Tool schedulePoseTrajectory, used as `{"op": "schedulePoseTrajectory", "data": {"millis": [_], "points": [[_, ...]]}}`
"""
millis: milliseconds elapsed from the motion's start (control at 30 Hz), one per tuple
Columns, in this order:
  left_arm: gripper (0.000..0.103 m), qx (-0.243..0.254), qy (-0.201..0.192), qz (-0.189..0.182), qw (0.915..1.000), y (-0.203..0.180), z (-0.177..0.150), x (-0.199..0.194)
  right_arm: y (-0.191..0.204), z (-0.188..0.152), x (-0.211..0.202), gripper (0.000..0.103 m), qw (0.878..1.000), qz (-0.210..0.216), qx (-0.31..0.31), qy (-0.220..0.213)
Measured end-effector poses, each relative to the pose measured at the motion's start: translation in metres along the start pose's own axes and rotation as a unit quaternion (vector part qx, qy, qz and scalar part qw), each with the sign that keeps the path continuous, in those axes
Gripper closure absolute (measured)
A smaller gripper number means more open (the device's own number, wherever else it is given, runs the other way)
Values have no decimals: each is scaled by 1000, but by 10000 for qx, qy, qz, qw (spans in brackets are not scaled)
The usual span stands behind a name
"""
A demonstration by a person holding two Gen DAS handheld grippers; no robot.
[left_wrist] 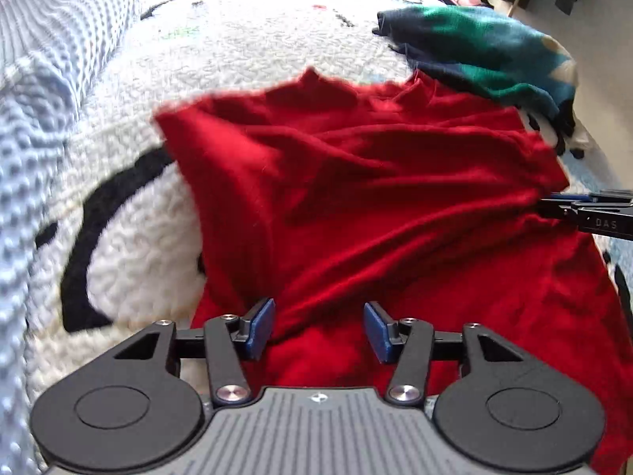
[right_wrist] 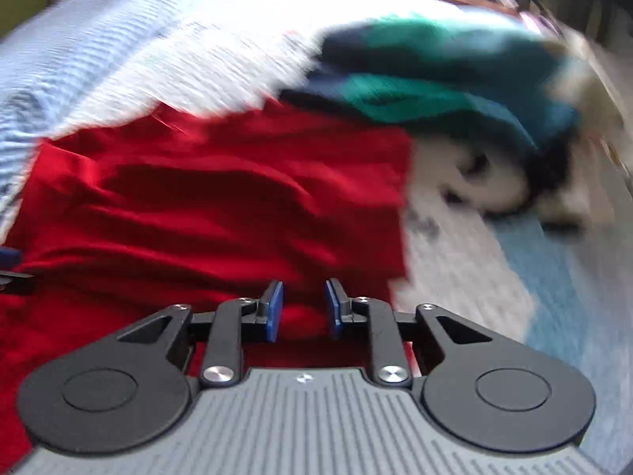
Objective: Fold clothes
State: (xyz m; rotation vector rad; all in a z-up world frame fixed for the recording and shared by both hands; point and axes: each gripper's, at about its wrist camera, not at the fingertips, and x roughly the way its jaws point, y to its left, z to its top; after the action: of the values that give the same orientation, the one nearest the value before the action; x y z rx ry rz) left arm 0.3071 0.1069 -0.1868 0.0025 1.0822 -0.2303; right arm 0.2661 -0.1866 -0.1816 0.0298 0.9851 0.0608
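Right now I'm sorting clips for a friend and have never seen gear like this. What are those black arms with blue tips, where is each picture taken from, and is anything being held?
They are two hand-held grippers, one in each of a person's hands, each with a camera looking along its two fingers. One picture is from the left gripper, the other from the right gripper. Both look down at a rumpled red garment on a white quilted bed cover, with a pile of green and dark clothes beyond it. Both pairs of blue pads stand apart with red cloth showing between them. Neither seems to pinch it, though the right view is blurred.
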Motion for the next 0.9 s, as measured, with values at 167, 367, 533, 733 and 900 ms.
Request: {"op": "schedulePoseTrajectory", "data": {"millis": [167,367,533,733,900], "points": [[42,-33,-411,-141,9991,-7,7,-19,5,5,-32,77,9975,40,61,-705],[40,-195,31,44,9998,-1,-5,4,2,17,1,68,9980,-44,325,-537],[35,147,-15,148,9998,-11,-10,-2,-10,23,-6,67,9978,173,474,-423],[35,-525,25,-47,9986,9,-37,-46,-56,-4,-82,56,9889,196,1304,-679],[33,-1270,381,-315,9907,28,-72,-77,-79,-66,-125,56,9799,82,1988,-167]]}}
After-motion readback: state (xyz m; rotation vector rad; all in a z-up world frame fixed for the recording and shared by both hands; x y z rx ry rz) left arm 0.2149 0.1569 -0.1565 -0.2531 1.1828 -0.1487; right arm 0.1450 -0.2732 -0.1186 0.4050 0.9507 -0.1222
